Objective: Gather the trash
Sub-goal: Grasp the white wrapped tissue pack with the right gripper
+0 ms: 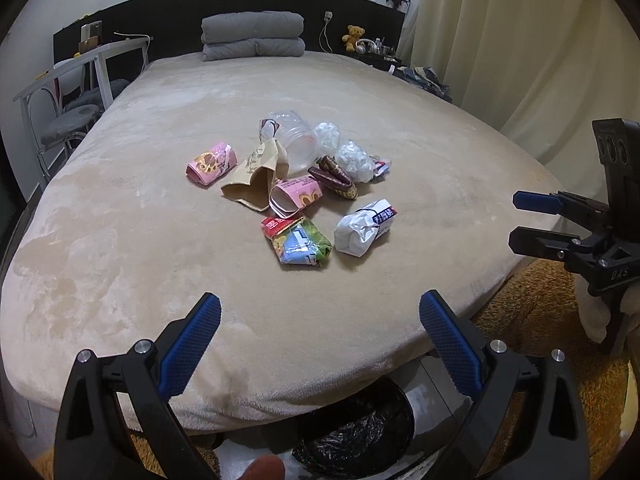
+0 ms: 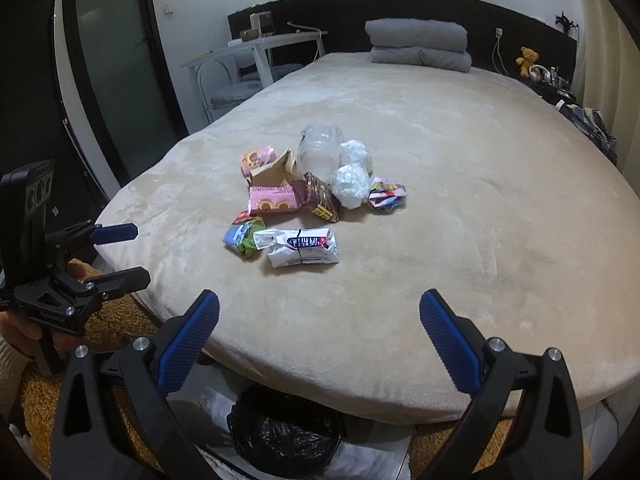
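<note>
**Both grippers wide apart over the bed's near edge, trash heaped mid-bed**

In the left wrist view, the left gripper [image 1: 320,336] hangs at 6 o'clock with its blue-padded fingers spread wide and nothing between them. Ahead, toward 12 o'clock, the trash pile sits on the beige bed [image 1: 120,240]. From the left of the pile: a pink snack wrapper [image 1: 211,163], a torn brown paper bag [image 1: 256,176], a crushed clear plastic cup [image 1: 294,136], a dark brown wrapper [image 1: 334,176] and balled clear plastic [image 1: 354,160]. Nearer the gripper lie a green and blue packet [image 1: 302,246] and a white wrapper [image 1: 364,228], just apart from each other. Below the bed's edge, at 6 o'clock, stands a bin lined with a black bag [image 1: 356,436].

At 3 o'clock in the same view the right gripper [image 1: 516,220] hovers beside the bed, its fingers also parted and empty. A folded grey blanket [image 1: 252,36] lies at the headboard, at 12 o'clock.
</note>
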The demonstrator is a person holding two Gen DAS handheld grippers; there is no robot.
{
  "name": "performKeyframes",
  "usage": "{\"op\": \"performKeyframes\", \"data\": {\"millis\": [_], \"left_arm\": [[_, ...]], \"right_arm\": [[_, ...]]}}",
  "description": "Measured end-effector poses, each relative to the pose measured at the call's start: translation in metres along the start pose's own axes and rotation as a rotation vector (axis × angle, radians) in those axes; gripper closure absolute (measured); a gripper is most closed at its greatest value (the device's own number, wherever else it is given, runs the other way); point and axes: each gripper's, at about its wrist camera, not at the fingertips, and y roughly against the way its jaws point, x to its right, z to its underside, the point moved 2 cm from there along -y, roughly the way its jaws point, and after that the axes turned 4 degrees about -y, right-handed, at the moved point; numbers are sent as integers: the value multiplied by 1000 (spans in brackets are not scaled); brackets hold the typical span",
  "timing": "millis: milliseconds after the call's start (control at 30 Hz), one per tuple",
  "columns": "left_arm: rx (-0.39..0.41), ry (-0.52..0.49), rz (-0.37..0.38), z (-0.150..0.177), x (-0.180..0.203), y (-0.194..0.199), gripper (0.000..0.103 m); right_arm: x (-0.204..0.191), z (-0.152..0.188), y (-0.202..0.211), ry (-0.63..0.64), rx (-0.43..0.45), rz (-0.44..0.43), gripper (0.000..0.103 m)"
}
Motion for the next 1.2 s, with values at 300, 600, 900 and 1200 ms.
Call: {"op": "performKeyframes", "data": {"millis": [300, 600, 900, 1200], "left_arm": [[-87, 5, 61, -19, -34, -43, 6], [-124, 38, 47, -17, -66, -57, 6], [-117, 43, 41, -19, -73, -59, 6], [-126, 31, 26, -17, -69, -62, 6]], "right_arm": [[2, -18, -69, -39, -145, -106, 4], [-4, -28, -118, -15, -180, -70, 4], [-1, -34, -137, -21, -195, -67, 20], [-3, -37, -135, -10, -181, -59, 34]]}}
